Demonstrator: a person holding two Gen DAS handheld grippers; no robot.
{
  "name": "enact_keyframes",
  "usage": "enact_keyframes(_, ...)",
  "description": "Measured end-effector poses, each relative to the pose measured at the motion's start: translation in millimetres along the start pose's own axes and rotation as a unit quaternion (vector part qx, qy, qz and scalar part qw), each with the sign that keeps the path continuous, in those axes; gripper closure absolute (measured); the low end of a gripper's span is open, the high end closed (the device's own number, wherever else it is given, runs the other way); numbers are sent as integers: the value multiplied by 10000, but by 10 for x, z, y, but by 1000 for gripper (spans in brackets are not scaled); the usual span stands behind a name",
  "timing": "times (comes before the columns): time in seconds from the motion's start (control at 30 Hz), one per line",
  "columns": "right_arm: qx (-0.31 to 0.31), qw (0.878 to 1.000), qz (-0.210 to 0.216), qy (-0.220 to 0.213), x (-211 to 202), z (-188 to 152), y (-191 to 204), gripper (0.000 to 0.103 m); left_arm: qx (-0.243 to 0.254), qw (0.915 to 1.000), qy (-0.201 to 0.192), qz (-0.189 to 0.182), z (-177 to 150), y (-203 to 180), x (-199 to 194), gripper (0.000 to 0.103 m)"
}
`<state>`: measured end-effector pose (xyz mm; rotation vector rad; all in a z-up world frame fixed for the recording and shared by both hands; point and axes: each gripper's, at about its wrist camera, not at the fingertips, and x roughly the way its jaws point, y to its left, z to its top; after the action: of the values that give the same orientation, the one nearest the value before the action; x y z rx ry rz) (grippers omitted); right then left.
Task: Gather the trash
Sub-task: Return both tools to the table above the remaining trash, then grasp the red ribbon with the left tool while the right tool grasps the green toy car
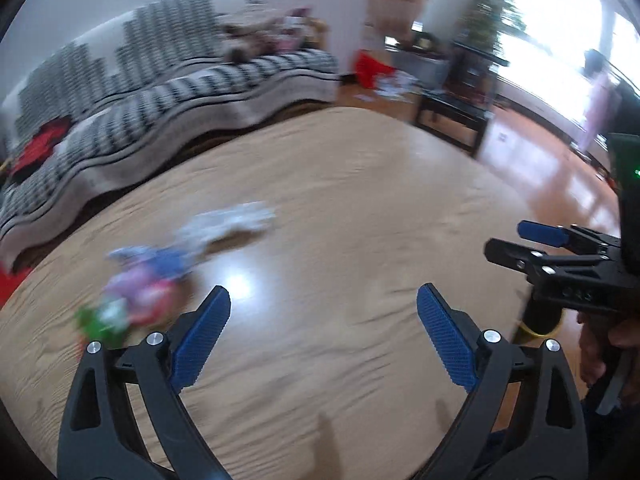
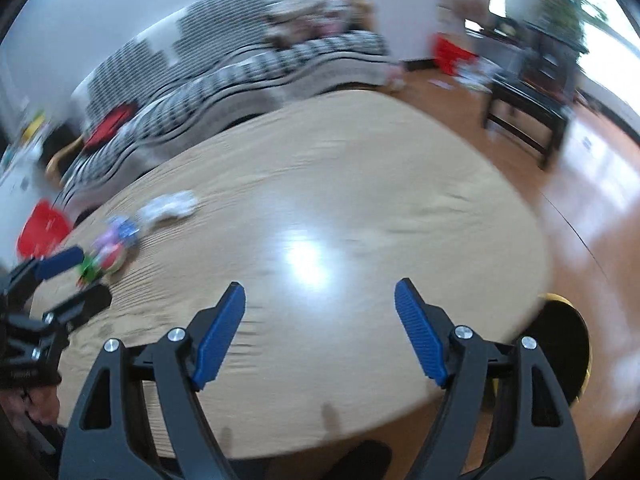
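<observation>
Wrappers (image 1: 136, 300) and crumpled tissue (image 1: 228, 222) near table's (image 1: 340, 200) left edge, left gripper (image 1: 324, 334) and right gripper (image 2: 320, 332) both spread wide, empty, above bare wood.

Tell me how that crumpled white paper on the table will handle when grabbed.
The white paper looks crumpled and thin, so probably very light and crushable. On the glossy table it may slide if nudged. It is blurred, so this is tentative.
</observation>
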<state>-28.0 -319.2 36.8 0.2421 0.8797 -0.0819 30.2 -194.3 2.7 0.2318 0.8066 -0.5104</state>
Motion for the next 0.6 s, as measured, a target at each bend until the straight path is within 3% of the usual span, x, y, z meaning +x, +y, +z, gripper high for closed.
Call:
enact_keyframes(0.13,-575,9979,295,79,155,82,712,28,-455,9976,-34,514,-239,764,-232,11)
enact_keyframes(0.33,-1181,9906,659,223,417,114,1625,28,-1057,9811,135,1616,-790,1921,-402,11)
enact_keyframes(0.43,-1423,9865,739,329,590,126,1959,28,-1343,9748,274,1760,-983,2355,-315,11)
enact_keyframes(0.6,-1669,9814,805,494,822,103,2335,28,-1270,9759,583,1677,-1085,2631,58,12)
